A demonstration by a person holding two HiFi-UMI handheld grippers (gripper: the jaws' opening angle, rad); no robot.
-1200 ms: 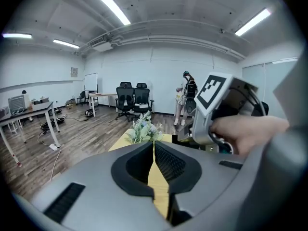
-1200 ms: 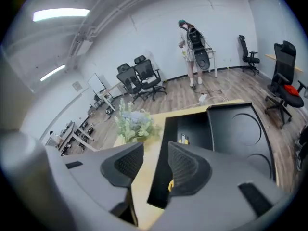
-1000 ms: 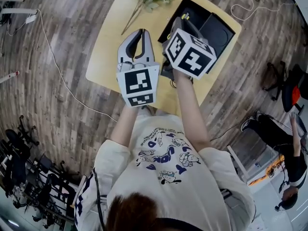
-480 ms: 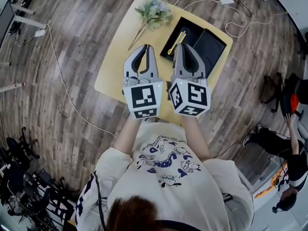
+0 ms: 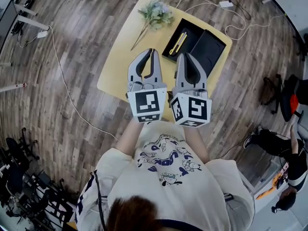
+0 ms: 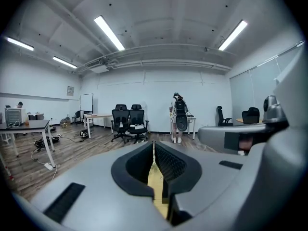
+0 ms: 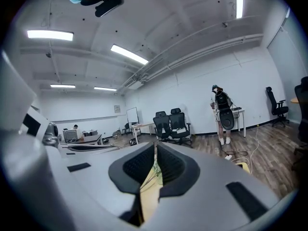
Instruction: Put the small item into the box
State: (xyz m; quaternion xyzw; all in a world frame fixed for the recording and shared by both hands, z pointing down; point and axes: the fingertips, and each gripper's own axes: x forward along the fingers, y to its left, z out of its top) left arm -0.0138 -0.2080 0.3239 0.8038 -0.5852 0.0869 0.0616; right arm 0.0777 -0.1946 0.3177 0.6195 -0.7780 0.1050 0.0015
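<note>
On the yellow table (image 5: 122, 57) stands an open black box (image 5: 191, 34) with a slim yellow item (image 5: 178, 43) lying in it. Its black lid (image 5: 210, 47) lies just right of it. My left gripper (image 5: 153, 51) and right gripper (image 5: 186, 56) are held side by side above the table's near half, short of the box. Both are shut with nothing between the pads. The left gripper (image 6: 154, 146) and right gripper (image 7: 155, 149) point level across the room, with only a strip of table visible through the slits.
A spray of artificial flowers (image 5: 155, 13) lies at the table's far left corner. A white cable and power strip (image 5: 225, 4) run on the wooden floor beyond the table. Office chairs (image 6: 129, 121) and a standing person (image 6: 179, 114) are far off.
My right gripper has drawn back from over the box and levelled beside the left one. The yellow item now lies uncovered in the box. The left gripper has barely moved.
</note>
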